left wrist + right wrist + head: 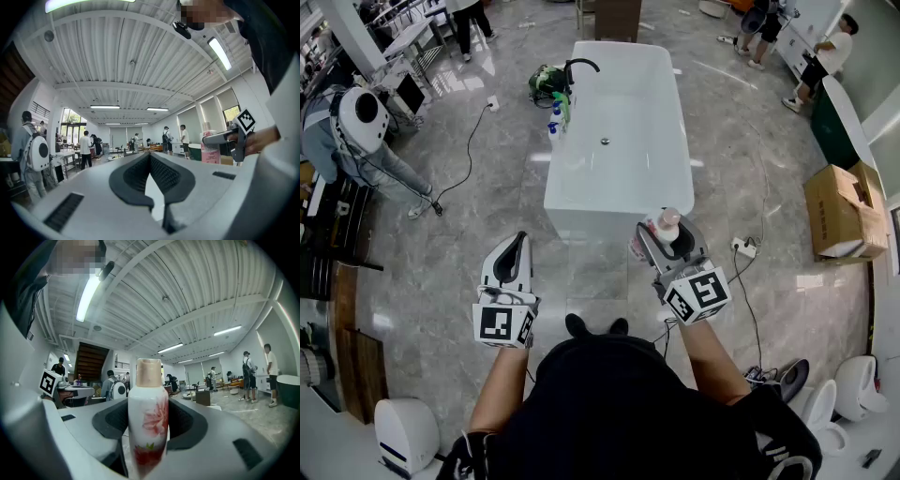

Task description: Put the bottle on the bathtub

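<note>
Right gripper view: bottle (149, 427) clamped upright between right gripper (149, 401) jaws.

left gripper (520, 240): level, jaws together, empty | right gripper (667, 236): level, jaws clamped on bottle (149, 423)

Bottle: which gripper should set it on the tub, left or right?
Right. The right gripper grips the bottle and, in the head view, is by the near end of the tub. The left gripper is shut and empty, off to that end's left.
</note>
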